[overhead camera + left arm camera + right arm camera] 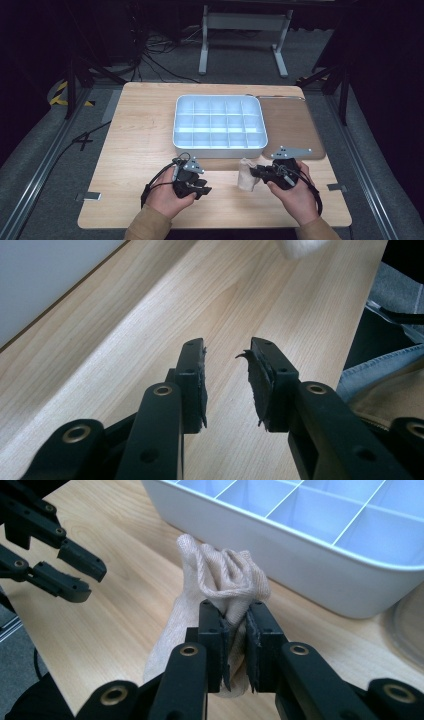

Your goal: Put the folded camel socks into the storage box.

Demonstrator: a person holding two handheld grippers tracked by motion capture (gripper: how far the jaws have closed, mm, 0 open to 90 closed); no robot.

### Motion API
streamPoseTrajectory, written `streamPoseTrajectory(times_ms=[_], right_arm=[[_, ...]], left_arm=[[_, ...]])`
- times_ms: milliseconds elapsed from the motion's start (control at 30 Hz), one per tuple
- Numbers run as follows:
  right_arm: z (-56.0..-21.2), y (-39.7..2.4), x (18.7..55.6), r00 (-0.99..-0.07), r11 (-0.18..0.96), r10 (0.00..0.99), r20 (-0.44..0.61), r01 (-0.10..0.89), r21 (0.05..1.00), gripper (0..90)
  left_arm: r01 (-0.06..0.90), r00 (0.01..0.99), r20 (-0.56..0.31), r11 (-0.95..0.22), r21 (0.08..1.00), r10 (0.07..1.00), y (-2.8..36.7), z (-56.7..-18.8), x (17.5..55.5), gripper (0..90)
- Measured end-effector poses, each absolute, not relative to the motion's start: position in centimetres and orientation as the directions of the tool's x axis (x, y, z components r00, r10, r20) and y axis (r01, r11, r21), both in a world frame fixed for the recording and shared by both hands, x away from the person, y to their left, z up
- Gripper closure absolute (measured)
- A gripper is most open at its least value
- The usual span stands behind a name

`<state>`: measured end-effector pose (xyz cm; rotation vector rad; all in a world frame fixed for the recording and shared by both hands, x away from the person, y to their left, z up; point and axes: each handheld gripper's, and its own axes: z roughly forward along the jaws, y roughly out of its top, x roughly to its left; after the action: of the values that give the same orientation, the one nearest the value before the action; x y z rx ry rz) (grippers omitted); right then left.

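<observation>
Right gripper [235, 630] clamped on a beige sock [220, 580] just in front of the white tray [218, 145] — left gripper [227, 375] empty.

The tray, split into many compartments, sits mid-table [135, 130]; its clear lid [292, 125] lies flat just right of it. The sock stands bunched on the wood just before the tray's near wall, close to it but apart, its folds squeezed between the right gripper's jaws, which are nearly together on the cloth. Left of the sock, also before the tray's near wall, the left gripper is held in the person's left hand [167, 197] — its jaws stand apart with nothing between them, over bare wood.
</observation>
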<state>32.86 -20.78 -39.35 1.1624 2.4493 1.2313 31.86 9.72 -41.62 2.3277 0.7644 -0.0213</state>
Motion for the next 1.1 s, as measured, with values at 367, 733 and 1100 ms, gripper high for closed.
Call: streamPoseTrajectory(times_ms=[367,733,1100], right_arm=[[-37.1,-21.2,35.4,-0.678,0.347,0.717,0.16,0.547,0.762,79.5],[-35.2,-21.2,38.2,-0.67,0.364,0.736,0.103,0.519,0.773,79.5],[-34.2,-21.5,40.7,-0.652,0.381,0.757,0.041,0.491,0.784,79.3]], left_arm=[[0.537,0.818,-0.211,-0.577,0.615,0.536,10.7,-41.3,32.0,67.6],[0.549,0.805,-0.21,-0.562,0.619,0.555,11.7,-41.3,31.9,67.6],[0.568,0.784,-0.214,-0.534,0.626,0.583,12.9,-41.1,31.6,67.6]])
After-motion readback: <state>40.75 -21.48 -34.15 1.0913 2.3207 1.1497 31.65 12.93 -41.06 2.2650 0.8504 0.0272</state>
